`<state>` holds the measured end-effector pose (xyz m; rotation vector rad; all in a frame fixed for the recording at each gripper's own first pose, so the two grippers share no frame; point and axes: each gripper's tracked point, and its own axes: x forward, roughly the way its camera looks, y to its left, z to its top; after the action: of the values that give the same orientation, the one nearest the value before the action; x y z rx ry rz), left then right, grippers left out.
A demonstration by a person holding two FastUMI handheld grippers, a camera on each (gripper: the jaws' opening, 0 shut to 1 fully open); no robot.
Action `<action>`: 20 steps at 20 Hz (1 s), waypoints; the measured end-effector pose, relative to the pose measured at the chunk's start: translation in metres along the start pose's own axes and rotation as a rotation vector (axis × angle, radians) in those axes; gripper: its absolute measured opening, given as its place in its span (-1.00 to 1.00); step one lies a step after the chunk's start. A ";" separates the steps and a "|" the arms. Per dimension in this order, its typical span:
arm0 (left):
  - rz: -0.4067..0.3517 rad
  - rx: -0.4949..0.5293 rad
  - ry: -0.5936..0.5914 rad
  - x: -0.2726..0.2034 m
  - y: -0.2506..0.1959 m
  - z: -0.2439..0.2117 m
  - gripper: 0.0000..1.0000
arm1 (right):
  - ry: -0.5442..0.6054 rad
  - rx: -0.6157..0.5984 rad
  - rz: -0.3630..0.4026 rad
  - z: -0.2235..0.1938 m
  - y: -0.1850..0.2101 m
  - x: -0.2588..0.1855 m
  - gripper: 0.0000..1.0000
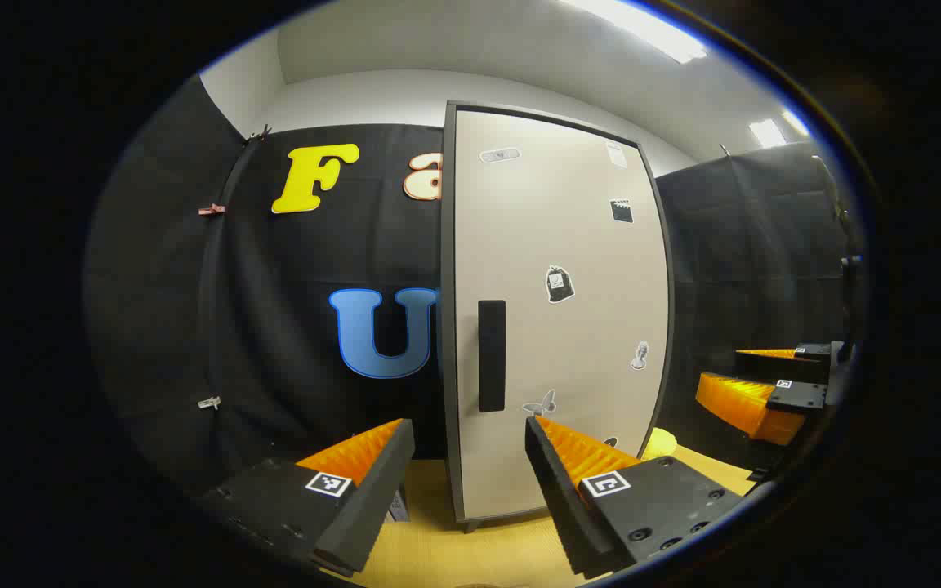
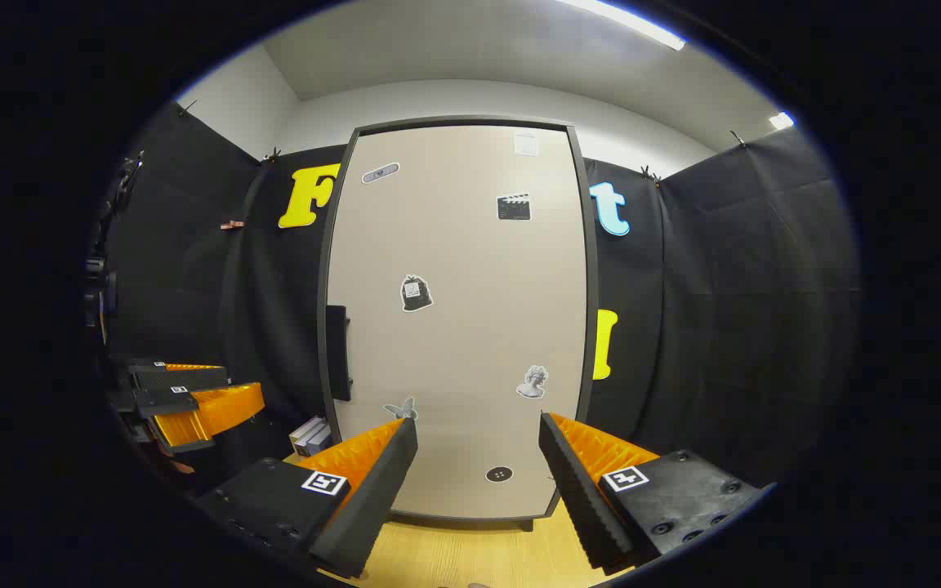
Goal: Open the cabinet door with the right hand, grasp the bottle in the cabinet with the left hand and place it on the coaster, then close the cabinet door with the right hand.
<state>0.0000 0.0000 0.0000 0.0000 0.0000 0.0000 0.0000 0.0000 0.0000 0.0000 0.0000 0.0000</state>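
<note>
Left gripper view: left gripper (image 1: 470, 469) at bottom centre, fingers (image 1: 368, 482) spread wide, nothing between them. Tall beige cabinet (image 1: 556, 327) upright in centre frame on the light wooden surface (image 1: 470, 551), door (image 1: 568, 269) closed, so bottle hidden behind it. Black vertical handle (image 1: 492, 355) near the door's left edge, centre of frame. Small stickers (image 1: 559, 284) scattered over the door. Yellow object (image 1: 660, 443), possibly the coaster, peeking out at the cabinet's lower right corner; identity uncertain. Right gripper (image 1: 764, 380) at right edge of frame, well apart from the cabinet.

Right gripper view: right gripper (image 2: 479, 474) at bottom centre, fingers (image 2: 372, 486) likewise wide apart and empty, facing the closed door (image 2: 458, 327). Handle (image 2: 338, 353) at the door's left edge, seen side-on. Left gripper (image 2: 193, 392) at lower left. Small boxes (image 2: 311, 435) on the surface beside the cabinet's lower left corner.
</note>
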 end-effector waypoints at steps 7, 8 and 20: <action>0.003 0.008 -0.010 -0.006 0.002 0.002 0.75 | -0.026 0.015 0.010 0.010 0.003 -0.002 0.95; 0.006 0.012 -0.011 -0.007 0.003 0.003 0.75 | -0.026 0.016 0.009 0.010 0.003 -0.002 0.95; 0.016 0.019 -0.021 -0.015 0.010 0.004 0.75 | -0.024 -0.004 0.024 0.010 0.014 -0.011 0.94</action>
<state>-0.0145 0.0100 0.0041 0.0189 -0.0208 0.0164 -0.0111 0.0141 0.0102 -0.0038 -0.0243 0.0236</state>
